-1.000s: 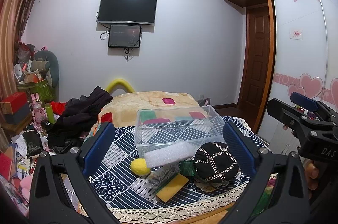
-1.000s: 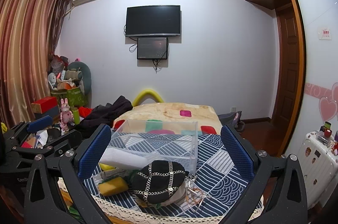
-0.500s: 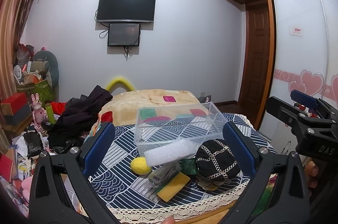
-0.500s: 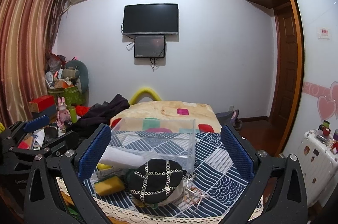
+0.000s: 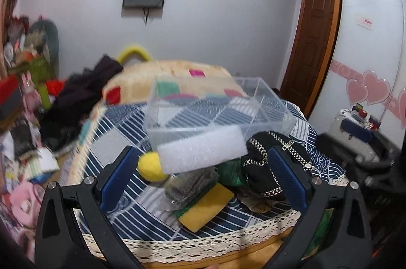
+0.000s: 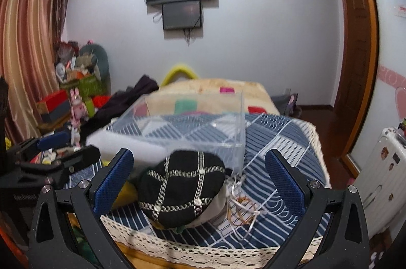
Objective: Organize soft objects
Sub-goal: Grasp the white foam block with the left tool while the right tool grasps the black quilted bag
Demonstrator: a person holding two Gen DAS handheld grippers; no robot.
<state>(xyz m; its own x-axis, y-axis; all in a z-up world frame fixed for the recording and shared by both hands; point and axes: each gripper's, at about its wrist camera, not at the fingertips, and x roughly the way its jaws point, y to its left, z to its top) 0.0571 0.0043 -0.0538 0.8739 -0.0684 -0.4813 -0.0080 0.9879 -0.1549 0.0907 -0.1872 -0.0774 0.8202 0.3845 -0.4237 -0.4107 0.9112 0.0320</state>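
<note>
2 claws hang open and empty over the tabletop [image 5: 142, 195]: left claw [image 5: 204, 181] framing the white foam block [image 5: 203, 151], right claw [image 6: 199, 184] framing the black chain-trimmed pouch [image 6: 181, 189]. Both lie against the clear bin [image 5: 218, 107]. Best squeeze each mid-body, then lift over the wall.

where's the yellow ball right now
In the left wrist view the yellow ball sits on the blue patterned tablecloth, just left of the white foam block, near the left gripper's left finger.
</note>
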